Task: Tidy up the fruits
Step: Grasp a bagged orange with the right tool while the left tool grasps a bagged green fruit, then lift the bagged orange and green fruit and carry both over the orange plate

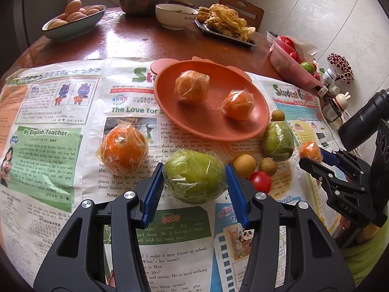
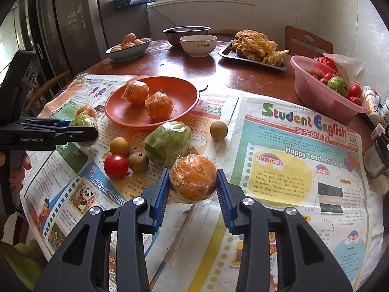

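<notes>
An orange-red plate (image 1: 206,124) holds two plastic-wrapped oranges (image 1: 192,87) (image 1: 237,105). My left gripper (image 1: 194,177) is closed around a wrapped green fruit (image 1: 194,178) resting on the newspaper; its pads touch both sides. A wrapped orange (image 1: 124,152) lies to its left. In the right wrist view my right gripper (image 2: 193,180) is closed around a wrapped orange (image 2: 193,177) on the newspaper. A second wrapped green fruit (image 2: 167,142), a red tomato (image 2: 116,166) and small brown fruits (image 2: 119,146) lie between the grippers and the plate (image 2: 126,119).
A pink tub (image 2: 316,92) of tomatoes and a green fruit stands at the right. A dish of eggs (image 2: 128,48), a steel bowl (image 2: 186,34), a white bowl (image 2: 198,45) and a tray of fried food (image 2: 255,46) stand at the back. Bottles (image 2: 374,107) crowd the right edge.
</notes>
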A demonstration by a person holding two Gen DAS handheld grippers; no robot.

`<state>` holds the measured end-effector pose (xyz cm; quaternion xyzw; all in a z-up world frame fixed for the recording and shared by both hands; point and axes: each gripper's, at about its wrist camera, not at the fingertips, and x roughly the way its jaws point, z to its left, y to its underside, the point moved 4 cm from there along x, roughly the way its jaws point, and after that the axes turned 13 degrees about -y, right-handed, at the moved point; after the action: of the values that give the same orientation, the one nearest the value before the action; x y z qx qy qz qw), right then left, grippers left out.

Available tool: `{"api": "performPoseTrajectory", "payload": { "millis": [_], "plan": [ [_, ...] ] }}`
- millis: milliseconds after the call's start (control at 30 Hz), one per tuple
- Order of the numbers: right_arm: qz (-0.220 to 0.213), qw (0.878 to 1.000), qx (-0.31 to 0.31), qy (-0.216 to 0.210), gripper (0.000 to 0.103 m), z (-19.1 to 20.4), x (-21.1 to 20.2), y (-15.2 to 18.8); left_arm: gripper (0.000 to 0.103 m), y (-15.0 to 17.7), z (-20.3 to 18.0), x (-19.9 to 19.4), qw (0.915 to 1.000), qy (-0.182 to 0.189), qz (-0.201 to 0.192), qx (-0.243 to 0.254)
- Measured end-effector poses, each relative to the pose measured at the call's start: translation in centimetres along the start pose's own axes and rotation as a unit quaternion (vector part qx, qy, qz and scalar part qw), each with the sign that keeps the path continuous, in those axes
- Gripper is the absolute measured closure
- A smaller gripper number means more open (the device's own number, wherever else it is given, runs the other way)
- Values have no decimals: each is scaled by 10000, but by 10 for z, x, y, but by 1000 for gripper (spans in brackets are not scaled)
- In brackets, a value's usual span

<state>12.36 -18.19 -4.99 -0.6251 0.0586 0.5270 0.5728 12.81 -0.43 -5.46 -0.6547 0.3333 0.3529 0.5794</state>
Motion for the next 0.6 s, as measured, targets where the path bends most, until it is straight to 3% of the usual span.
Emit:
{"api": "performPoseTrajectory", "payload": {
  "millis": [600],
  "plan": [
    [-312, 9994, -129, -65, 66, 6, -17, -26, 61, -24, -9, -20, 9996, 37, -264, 121]
  ]
}}
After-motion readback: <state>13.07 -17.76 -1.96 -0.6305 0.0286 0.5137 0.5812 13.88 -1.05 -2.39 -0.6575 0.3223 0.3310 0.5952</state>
